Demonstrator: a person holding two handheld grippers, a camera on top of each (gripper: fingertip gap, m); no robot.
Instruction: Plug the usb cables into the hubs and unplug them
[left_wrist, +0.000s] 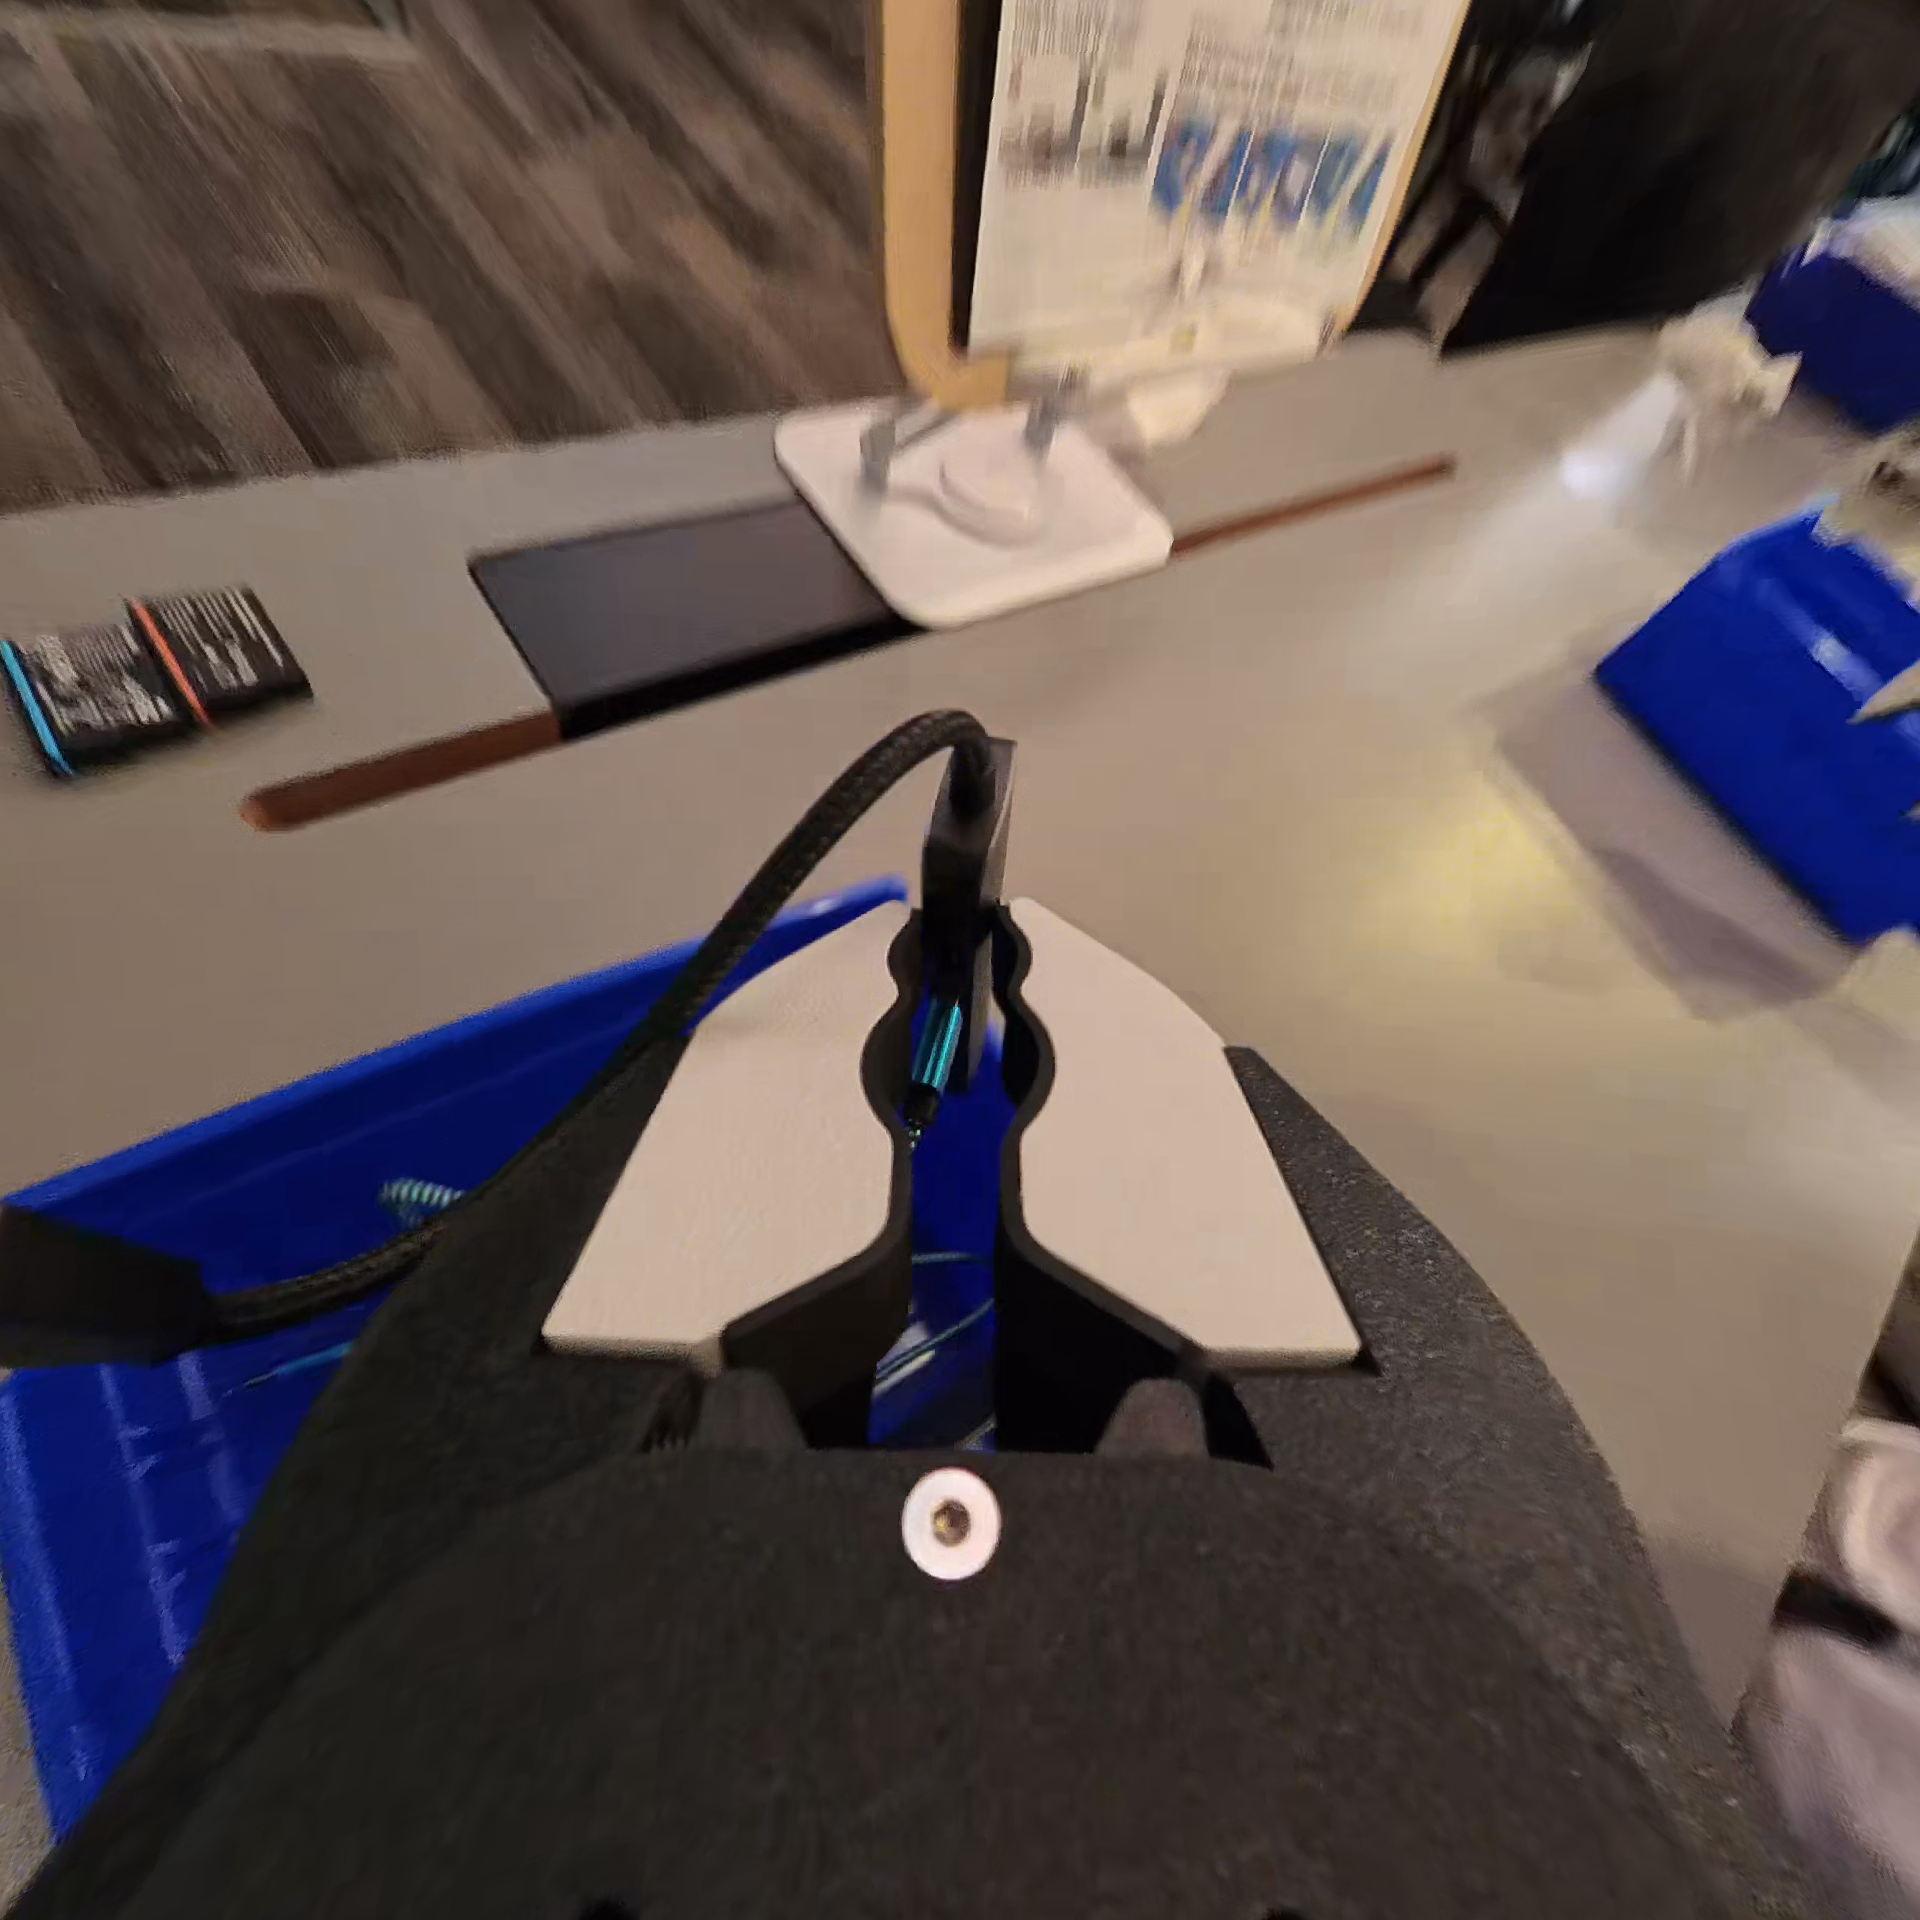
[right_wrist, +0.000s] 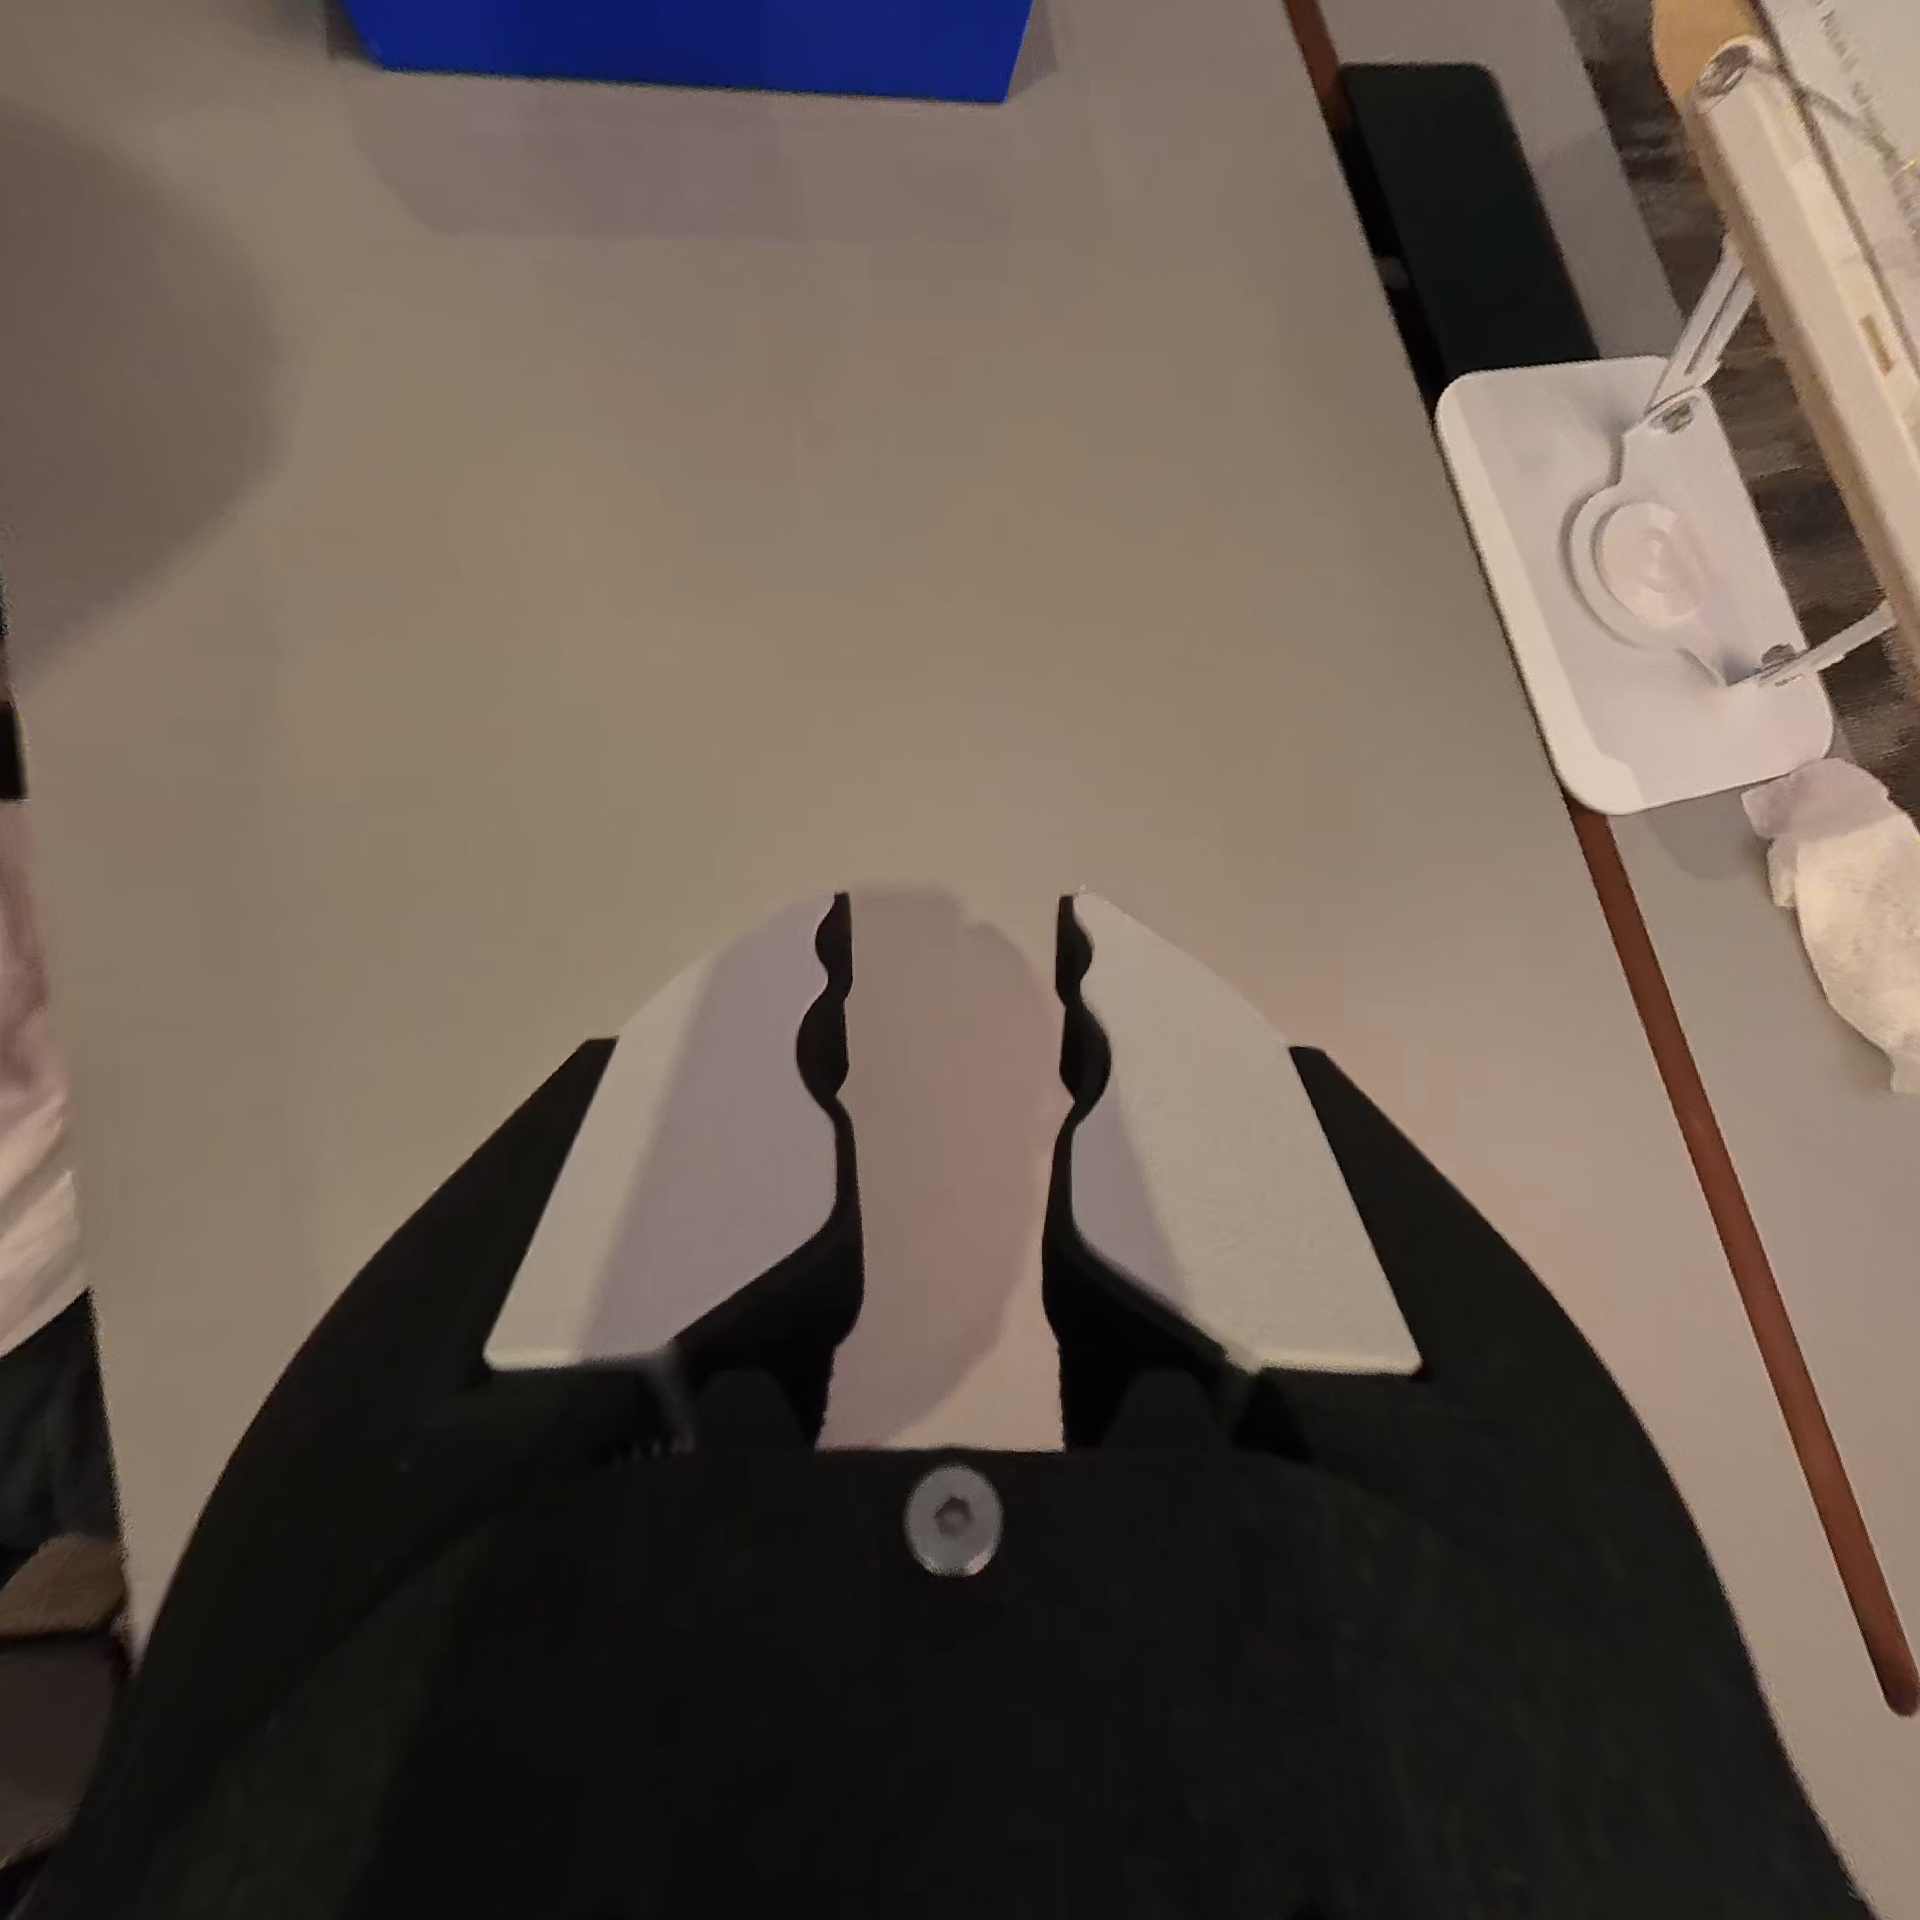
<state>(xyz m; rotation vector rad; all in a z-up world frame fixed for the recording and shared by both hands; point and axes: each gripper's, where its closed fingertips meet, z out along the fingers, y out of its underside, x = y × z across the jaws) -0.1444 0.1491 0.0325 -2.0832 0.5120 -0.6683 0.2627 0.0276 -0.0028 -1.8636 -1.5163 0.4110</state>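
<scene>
Left hand-held gripper (left_wrist: 956, 920), raised above a blue bin (left_wrist: 312, 1195), clenches a black USB plug (left_wrist: 968, 831) with braided cable (left_wrist: 769, 904); right hand-held gripper (right_wrist: 954, 909) hangs released over bare grey bench (right_wrist: 727, 520); blurred printed sign (left_wrist: 1195, 166) beyond, illegible.

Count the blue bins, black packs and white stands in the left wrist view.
Blue bins: 3 (the farthest is blurred)
Black packs: 2
White stands: 1
Total: 6
</scene>
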